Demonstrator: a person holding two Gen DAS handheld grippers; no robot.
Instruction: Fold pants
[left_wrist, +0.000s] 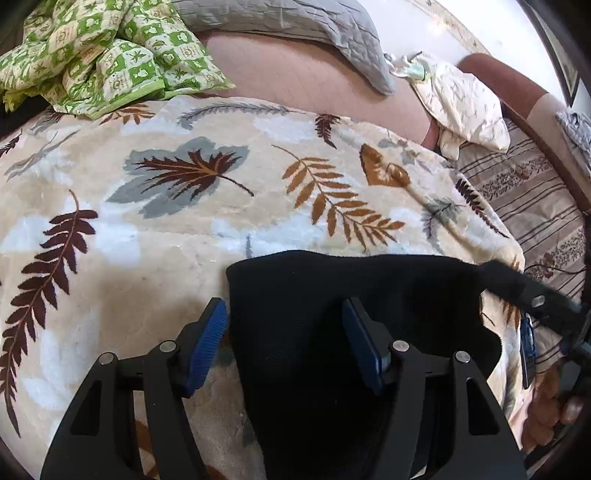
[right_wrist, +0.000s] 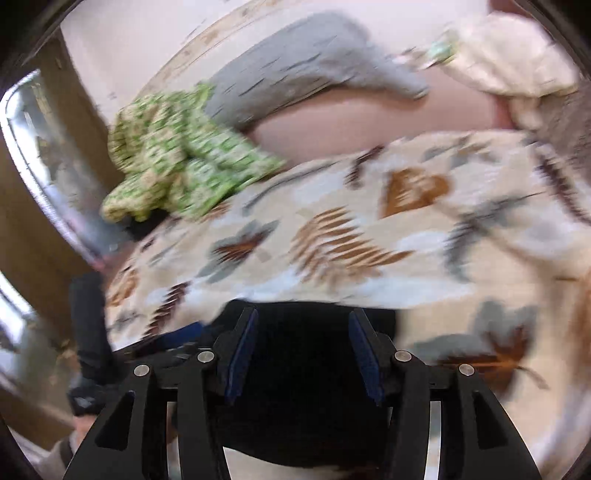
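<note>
Both 2-finger grippers, left (left_wrist: 284, 345) and right (right_wrist: 301, 354), hang wide apart over the black fabric pants (left_wrist: 354, 317) on the cream leaf-print fleece blanket (left_wrist: 155, 240).

The left gripper (left_wrist: 284, 347) hangs low over the black pants (left_wrist: 332, 314) with its jaws spread wide: one blue pad (left_wrist: 208, 343) sits just off the cloth's left edge, the other over the dark fabric, neither pinching it. The right gripper (right_wrist: 303, 354) is likewise held with jaws apart above the pants (right_wrist: 306, 387), its view smeared by blur. In the left wrist view it appears past the pants' right edge (left_wrist: 532, 306), gripped by the person's right hand (left_wrist: 554, 410).
</note>
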